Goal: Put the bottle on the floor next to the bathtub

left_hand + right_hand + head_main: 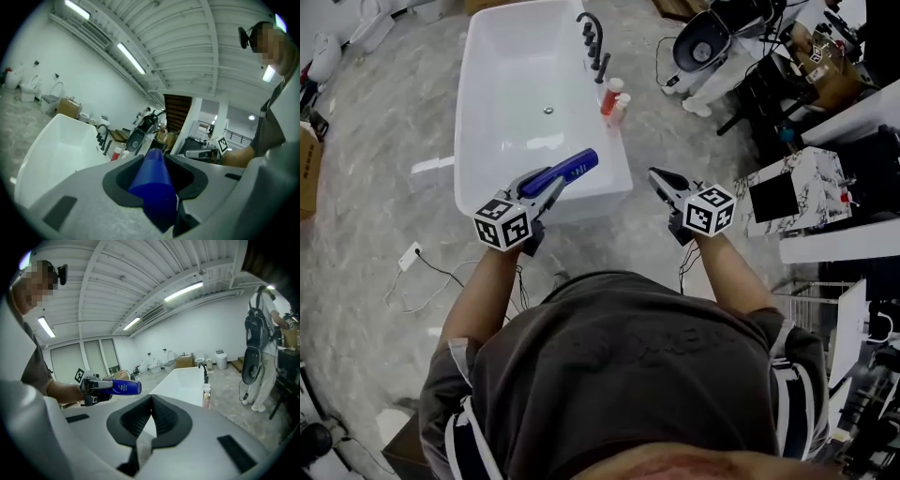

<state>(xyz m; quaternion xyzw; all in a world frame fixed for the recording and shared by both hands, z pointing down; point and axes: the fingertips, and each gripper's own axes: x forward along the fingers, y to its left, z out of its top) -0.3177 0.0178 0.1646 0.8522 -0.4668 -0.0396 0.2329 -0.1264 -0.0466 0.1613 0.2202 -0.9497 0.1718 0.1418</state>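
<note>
**Head view: blue bottle clamped in the left gripper, above the near end of the bathtub**

The left gripper (542, 190) has its jaws closed on the blue bottle (566, 171). The bottle lies nearly level in the grip. Its free end points forward and to the right, over the near right corner of the bathtub (474, 112). In the left gripper view the bottle fills the notch between the two pads.

The right gripper (660, 176) is just to the right of that same corner. Its jaws are together with nothing between them.

Ahead of the right gripper, the marbled floor (649, 141) runs along the tub's right side. On that line, two small bottles (613, 98) stand at the tub's right edge, one red-capped and one pale. Whether they stand on the rim or on the floor cannot be told. A black tap (592, 39) stands just beyond them.

A white power strip (411, 253) with its cable lies on the floor to the left of the left gripper. A marble-patterned box (811, 183) stands to the right of the right gripper, well apart from the tub.
</note>
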